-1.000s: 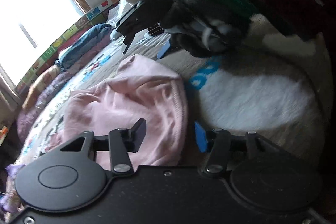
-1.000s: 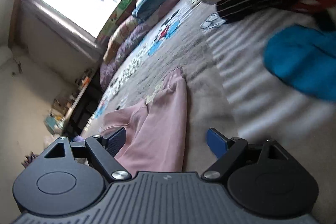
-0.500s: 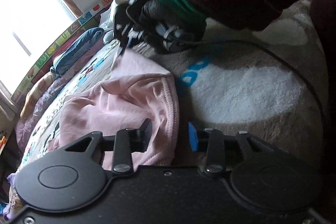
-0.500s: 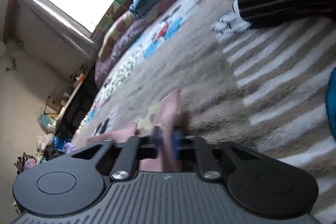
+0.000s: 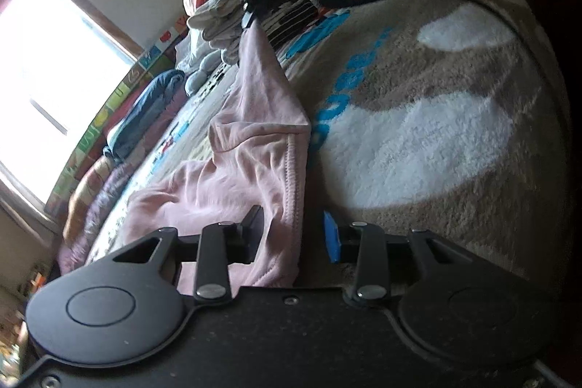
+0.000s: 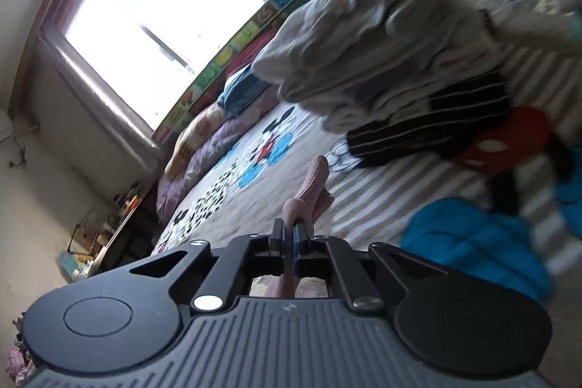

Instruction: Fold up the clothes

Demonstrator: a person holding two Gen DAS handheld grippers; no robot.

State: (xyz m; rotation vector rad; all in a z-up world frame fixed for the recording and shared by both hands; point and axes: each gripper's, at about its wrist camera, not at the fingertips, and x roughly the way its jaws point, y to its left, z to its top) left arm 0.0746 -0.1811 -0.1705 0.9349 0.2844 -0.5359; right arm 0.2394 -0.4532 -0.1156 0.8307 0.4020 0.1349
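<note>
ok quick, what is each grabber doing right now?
Left gripper: jaws have just been closing around the pink garment edge, not yet pressing it.
Right gripper: shut on a corner of the pink garment.

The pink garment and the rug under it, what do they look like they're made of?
The pink garment looks like soft knit cotton, matte, perhaps fleecy: it wrinkles softly and has a stitched hem along its edge. The rug looks like plush synthetic pile, beige with white and blue patches: short fuzzy tufts show across its surface. The fibre of neither can be confirmed.

Bare rug (image 5: 436,148) right, clothes pile (image 6: 382,35) blocking ahead
</note>
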